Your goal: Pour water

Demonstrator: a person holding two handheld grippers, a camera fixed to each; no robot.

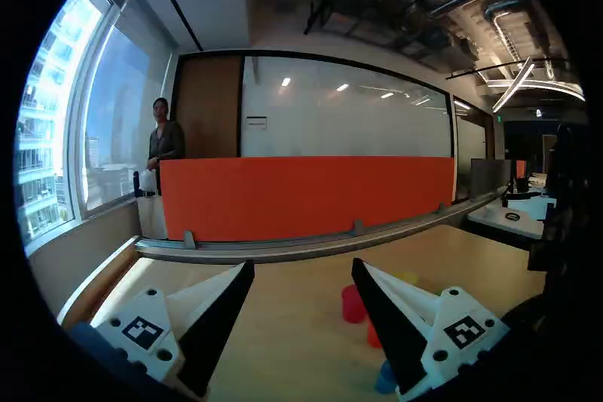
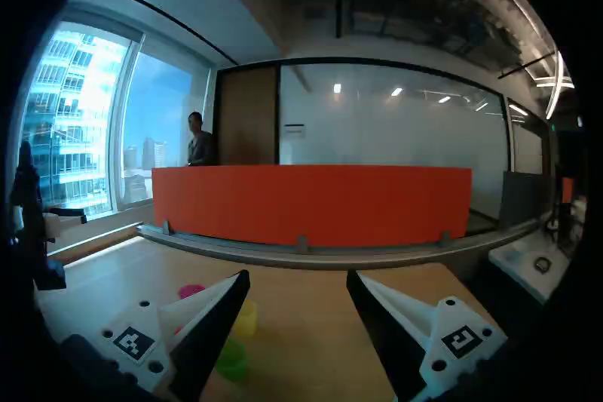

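Observation:
My left gripper (image 1: 301,263) hovers open over a light wooden table (image 1: 301,342), nothing between its fingers. Just behind its right finger stand small plastic cups: a red cup (image 1: 351,304), an orange-red cup (image 1: 372,337), a blue cup (image 1: 385,378) and a yellow cup (image 1: 409,277), partly hidden. My right gripper (image 2: 298,274) is also open and empty above the table (image 2: 316,326). By its left finger I see a pink cup (image 2: 190,290), a yellow cup (image 2: 246,317) and a green cup (image 2: 231,359). A dark gripper body (image 2: 32,221) rises at the left edge of the right gripper view.
An orange divider panel (image 1: 301,194) on a grey rail closes the table's far edge. A person (image 1: 164,142) stands behind it by the window (image 1: 68,138). A side desk (image 1: 512,217) with small items lies to the right. Bare wood lies between both grippers' fingers.

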